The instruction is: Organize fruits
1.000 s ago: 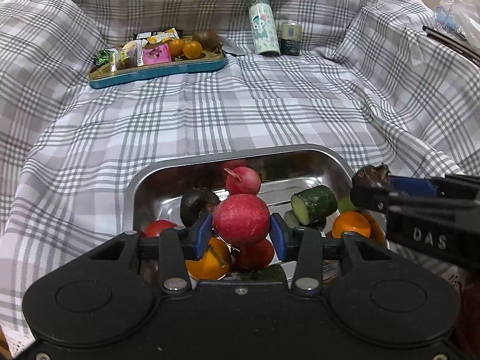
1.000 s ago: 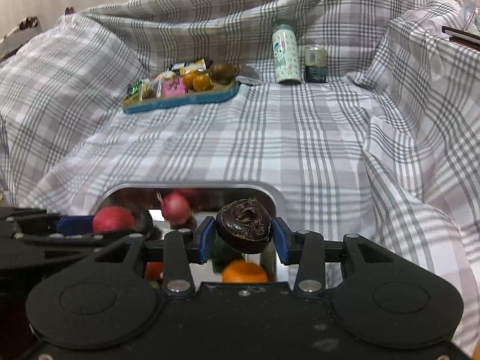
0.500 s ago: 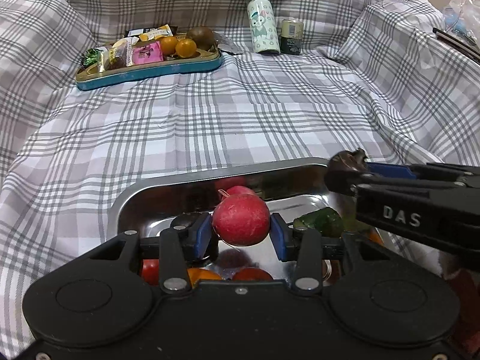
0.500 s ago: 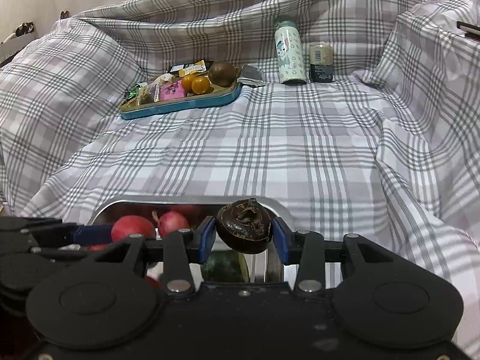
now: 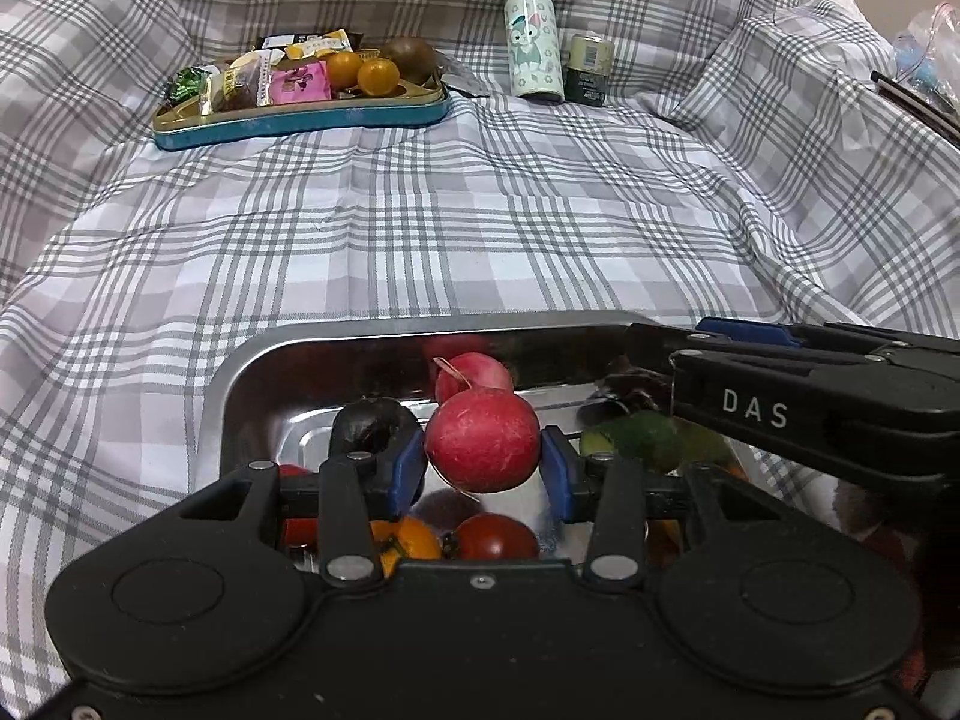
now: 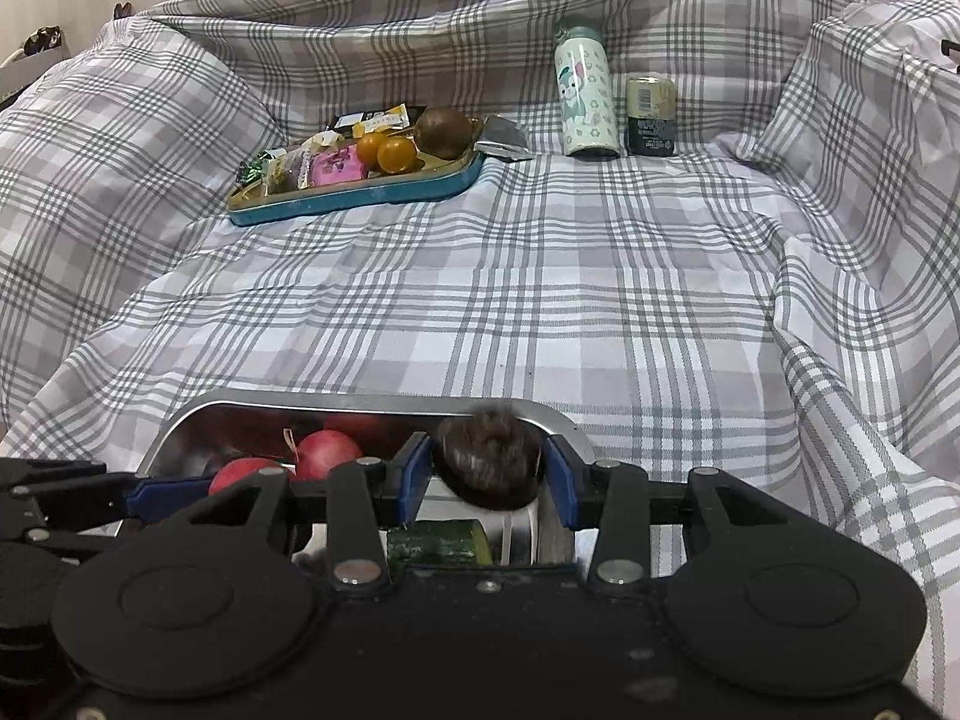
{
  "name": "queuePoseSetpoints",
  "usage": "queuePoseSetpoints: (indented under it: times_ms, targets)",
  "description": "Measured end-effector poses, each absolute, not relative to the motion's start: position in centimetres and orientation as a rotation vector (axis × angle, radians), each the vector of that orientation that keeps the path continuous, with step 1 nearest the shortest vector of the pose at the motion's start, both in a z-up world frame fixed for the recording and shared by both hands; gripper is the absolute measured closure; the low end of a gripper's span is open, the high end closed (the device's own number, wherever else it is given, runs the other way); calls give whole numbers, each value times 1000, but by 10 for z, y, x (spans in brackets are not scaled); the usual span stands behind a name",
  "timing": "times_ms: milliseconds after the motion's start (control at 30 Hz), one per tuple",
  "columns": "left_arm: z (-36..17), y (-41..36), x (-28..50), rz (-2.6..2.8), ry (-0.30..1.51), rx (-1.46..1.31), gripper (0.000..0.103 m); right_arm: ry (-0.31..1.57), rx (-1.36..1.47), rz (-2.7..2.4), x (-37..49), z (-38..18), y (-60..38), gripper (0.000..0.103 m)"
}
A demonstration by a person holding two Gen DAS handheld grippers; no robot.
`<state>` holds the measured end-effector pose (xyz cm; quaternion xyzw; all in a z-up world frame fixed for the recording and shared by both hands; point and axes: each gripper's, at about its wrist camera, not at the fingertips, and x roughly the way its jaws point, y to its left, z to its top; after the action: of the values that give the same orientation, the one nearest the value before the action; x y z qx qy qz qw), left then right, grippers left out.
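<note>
**Count of things on the cloth**

Two trays: one steel tray (image 5: 240, 372), one blue tray (image 5: 300, 123). Two red radishes (image 5: 483, 441) (image 5: 474, 369) show near the steel tray. Also there: one cucumber piece (image 5: 642, 435), one tomato (image 5: 495, 537), one orange fruit (image 5: 408, 540). The blue tray has two small orange fruits (image 5: 378, 75) (image 5: 343, 67), one brown fruit (image 5: 411, 57) and several snack packets, too crowded to count. Behind stand one bottle (image 5: 534, 42) and one can (image 5: 591, 69). Two grippers (image 5: 483, 468) (image 6: 489, 477).

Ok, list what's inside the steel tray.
Inside the steel tray: a red radish, a dark round fruit, a cucumber piece, an orange and a tomato. Both grippers cover the tray's near part.
</note>
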<state>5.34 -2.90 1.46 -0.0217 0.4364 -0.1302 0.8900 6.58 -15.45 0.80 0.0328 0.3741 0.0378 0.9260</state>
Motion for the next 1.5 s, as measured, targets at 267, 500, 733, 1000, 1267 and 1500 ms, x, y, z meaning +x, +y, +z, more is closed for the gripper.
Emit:
queuePoseSetpoints:
  times_ms: [267, 500, 733, 1000, 1267, 1500]
  targets:
    - [19, -32, 46, -261, 881, -18, 50, 742, 56, 79, 61, 13, -154, 60]
    - [23, -32, 42, -237, 854, -12, 50, 726, 47, 70, 48, 18, -154, 60]
    - [27, -31, 29, -202, 818, 11, 50, 719, 55, 60, 38, 20, -155, 60]
    - [28, -26, 15, -179, 800, -10, 50, 727, 51, 55, 18, 19, -151, 60]
    - [22, -22, -4, -139, 776, -12, 51, 722, 31, 34, -6, 14, -148, 60]
    - [15, -19, -25, -124, 751, -13, 51, 714, 13, 25, -27, 5, -148, 60]
